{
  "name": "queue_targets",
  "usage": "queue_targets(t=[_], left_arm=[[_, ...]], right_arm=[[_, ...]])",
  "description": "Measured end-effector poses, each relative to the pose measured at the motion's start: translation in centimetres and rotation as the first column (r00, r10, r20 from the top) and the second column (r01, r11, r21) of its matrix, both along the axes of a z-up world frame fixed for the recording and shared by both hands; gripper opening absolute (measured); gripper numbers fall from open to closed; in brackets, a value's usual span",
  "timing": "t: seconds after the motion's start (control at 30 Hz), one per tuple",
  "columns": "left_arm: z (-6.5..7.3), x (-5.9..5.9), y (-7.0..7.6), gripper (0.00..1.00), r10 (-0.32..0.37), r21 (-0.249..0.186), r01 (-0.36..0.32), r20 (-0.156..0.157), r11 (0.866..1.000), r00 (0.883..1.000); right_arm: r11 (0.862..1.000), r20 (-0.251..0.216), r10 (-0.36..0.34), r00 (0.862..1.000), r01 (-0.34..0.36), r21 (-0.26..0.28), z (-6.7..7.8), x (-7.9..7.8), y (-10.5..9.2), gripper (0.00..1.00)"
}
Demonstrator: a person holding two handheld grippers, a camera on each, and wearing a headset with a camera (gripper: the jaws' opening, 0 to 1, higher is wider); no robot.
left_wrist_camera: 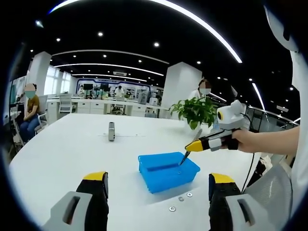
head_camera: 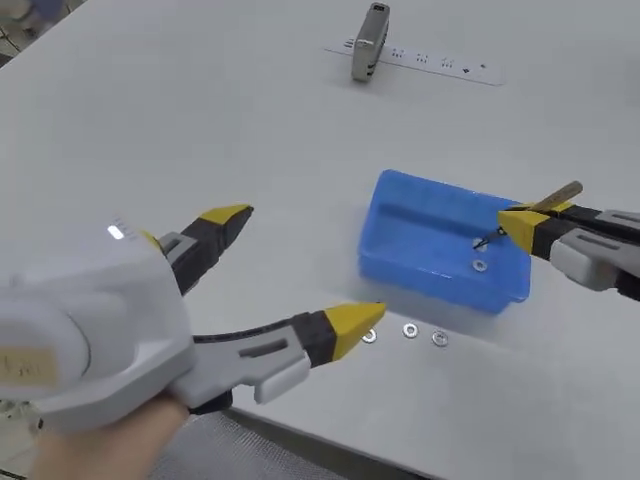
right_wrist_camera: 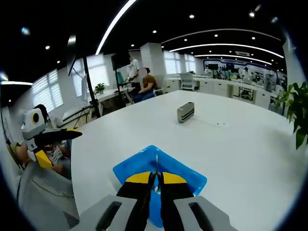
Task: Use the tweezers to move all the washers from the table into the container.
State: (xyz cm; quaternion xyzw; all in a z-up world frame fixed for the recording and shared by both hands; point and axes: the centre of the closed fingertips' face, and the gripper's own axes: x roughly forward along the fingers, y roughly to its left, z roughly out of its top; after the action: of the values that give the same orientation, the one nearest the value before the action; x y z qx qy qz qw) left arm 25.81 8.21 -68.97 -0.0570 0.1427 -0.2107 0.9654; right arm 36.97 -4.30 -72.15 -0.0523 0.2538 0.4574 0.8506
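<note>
right gripper [head_camera: 518, 224] with jaws pressed together on the tweezers [head_camera: 562, 194], their tips down inside the blue container [head_camera: 420, 272]; one washer [head_camera: 480, 265] on its floor; three washers [head_camera: 410, 330] on the white table [head_camera: 200, 120] just beside its near wall; left gripper [head_camera: 300, 266] with jaws wide apart, holding nothing

I'm looking at the left tool [head_camera: 300, 265]: a light grey plastic shell is wrapping its body, and black jaws are running out to bright yellow tips. A small white light [head_camera: 115, 232] is glowing on top of the housing, and a tan label [head_camera: 25, 365] is sticking to its side. In the left gripper view I'm noticing oblong slots [left_wrist_camera: 72, 209] in the grey jaw covers. The right tool [head_camera: 515, 225] is wearing the same grey, black and yellow. In that same view a dark cable [left_wrist_camera: 250, 168] is hanging below the right hand [left_wrist_camera: 243, 141], and white clothing [left_wrist_camera: 299, 96] is showing at the edge.
</note>
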Motion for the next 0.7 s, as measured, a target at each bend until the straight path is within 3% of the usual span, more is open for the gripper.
queue_targets(t=[0.13,0.43,0.7], left_arm=[[0.1,0.1,0.3,0.87,0.013,-0.024,-0.013,-0.002,1.0,1.0],[0.1,0.1,0.3,0.86,0.016,-0.025,-0.016,-0.003,1.0,1.0],[0.0,0.1,0.3,0.86,0.016,-0.008,-0.016,-0.005,1.0,1.0]], right_arm=[[1.0,-0.004,0.004,1.0,-0.004,-0.024,-0.8,0.4,0.4,0.03],[0.999,-0.058,0.007,0.998,-0.01,-0.053,-3.3,1.1,1.2,0.03],[0.995,-0.078,0.01,0.997,-0.018,-0.102,-4.4,1.2,1.2,0.03]])
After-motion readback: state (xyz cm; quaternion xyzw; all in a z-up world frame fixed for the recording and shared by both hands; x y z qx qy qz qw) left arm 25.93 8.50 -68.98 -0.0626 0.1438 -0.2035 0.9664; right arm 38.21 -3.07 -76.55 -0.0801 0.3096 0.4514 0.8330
